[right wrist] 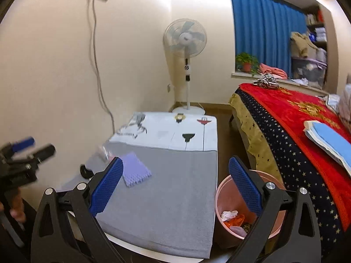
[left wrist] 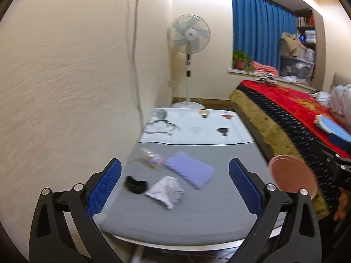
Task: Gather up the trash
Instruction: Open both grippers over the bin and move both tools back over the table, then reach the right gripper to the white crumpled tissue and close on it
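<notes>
Left wrist view. The left gripper [left wrist: 174, 171] stands wide, nothing between its blue pads [left wrist: 105, 186]. Landmark: the low table [left wrist: 197, 214], covered by a grey cloth. On that cloth lie four items: a crumpled white paper wad [left wrist: 165, 191] near the table's middle; a black strap-like item [left wrist: 135, 184] just beside the wad, toward the wall; a lilac textured pad [left wrist: 189, 172] beyond the wad; and a crumpled clear wrapper [left wrist: 151, 159], blurred, touching or just beside the pad's wall-side end. A pink bin [left wrist: 292, 176] shows off the table's bed-side edge. A pedestal fan [left wrist: 188, 35] stands past the table's far end.

Right wrist view. The right gripper [right wrist: 175, 171] is likewise spread wide and empty. The pink bin [right wrist: 221, 199] sits on the floor just beside the table [right wrist: 171, 208], between it and the bed [right wrist: 296, 135]; it holds white and orange scraps [right wrist: 232, 219]. The lilac pad [right wrist: 136, 169] lies on the cloth toward the wall side. The left gripper [right wrist: 28, 145] appears blurred beyond the table's wall-side edge.
</notes>
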The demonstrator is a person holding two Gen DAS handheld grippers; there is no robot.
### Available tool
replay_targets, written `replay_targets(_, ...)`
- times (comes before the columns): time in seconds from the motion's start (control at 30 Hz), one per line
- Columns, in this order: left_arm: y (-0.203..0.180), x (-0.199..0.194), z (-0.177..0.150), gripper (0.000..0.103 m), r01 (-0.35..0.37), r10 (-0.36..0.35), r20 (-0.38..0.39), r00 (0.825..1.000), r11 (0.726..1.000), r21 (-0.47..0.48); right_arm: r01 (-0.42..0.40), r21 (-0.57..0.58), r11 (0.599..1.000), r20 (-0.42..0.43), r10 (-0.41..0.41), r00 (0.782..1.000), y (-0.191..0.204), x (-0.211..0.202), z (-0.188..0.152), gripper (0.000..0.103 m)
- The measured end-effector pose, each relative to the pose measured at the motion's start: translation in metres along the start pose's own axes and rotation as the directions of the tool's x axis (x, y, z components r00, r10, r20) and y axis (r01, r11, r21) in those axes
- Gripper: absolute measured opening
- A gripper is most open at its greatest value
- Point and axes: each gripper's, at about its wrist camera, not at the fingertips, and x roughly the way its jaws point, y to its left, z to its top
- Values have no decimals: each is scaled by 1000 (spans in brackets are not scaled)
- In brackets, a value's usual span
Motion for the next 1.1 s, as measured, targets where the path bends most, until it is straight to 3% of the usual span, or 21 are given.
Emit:
replay_targets(0.1,8,5,0,95,-37,37,-6,999,999,0,-2,10,1000,0,2,1000,2,4,-1,95)
replay_targets(0.37,10,1,-2,95,-4,4,-1,1000,1000,-7,-17,1,1000,-9,17,1000,9,10,-4,95)
replay_targets(0.87,17,4,0,95,-19,19,0,1000,999,-44,-30,-14,999,-25,29,999,13,14,-6,95)
replay_targets(1.1,32,3,13,95,-109,108,-16,994,991,-76,-24,-18,1000,-62,23,998,16,28,-6,95)
